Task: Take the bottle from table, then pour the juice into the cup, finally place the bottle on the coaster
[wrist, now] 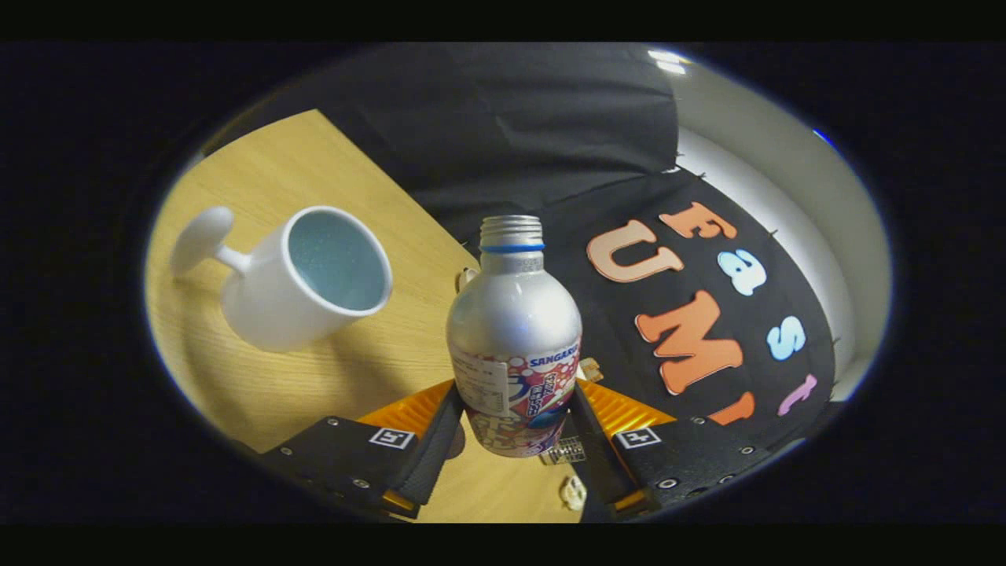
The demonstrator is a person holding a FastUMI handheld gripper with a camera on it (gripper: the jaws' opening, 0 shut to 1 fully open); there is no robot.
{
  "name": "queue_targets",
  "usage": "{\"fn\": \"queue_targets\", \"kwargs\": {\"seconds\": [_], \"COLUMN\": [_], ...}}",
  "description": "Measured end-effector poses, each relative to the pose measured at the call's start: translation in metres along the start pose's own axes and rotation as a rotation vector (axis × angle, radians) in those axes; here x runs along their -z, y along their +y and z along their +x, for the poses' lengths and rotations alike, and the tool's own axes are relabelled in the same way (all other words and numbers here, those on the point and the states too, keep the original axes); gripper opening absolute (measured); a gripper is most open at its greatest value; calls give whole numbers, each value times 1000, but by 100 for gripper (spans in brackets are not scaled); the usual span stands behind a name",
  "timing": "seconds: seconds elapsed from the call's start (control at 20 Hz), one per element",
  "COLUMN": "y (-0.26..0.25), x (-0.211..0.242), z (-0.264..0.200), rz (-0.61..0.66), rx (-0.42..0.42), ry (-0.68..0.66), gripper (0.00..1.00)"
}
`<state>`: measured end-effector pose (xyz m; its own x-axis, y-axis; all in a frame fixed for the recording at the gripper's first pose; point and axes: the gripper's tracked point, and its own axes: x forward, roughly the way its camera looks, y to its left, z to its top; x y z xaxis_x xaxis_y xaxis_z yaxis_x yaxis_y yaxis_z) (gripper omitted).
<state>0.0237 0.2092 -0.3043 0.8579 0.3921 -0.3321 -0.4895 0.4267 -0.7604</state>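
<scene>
The gripper (515,424) has both fingers pressed on the lower, labelled body of the aluminium juice bottle (515,330), held clear above the wooden worktop (314,377). Its cap is off. The white mug (302,275) sits to the left. Smooth, thin metal looks slippery and dentable, so this low, firm hold suits pouring.

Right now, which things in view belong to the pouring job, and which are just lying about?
Job:
- silver bottle, uncapped, held between both fingers of the tool
- white mug, on the wooden table, tilted in this view

Lying about:
- small pale bits on the table near the fingers; too small to identify
</scene>
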Motion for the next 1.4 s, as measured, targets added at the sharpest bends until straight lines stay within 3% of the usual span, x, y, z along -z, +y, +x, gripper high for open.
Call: {"fn": "queue_targets", "kwargs": {"seconds": [0.5,1.15,1.4], "y": [-24,0,6], "x": [30,66,72], "z": [37,67,69], "rz": [545,1025,1091], "rx": [-42,-106,-108], "ry": [105,224,243], "gripper": [78,78,78]}}
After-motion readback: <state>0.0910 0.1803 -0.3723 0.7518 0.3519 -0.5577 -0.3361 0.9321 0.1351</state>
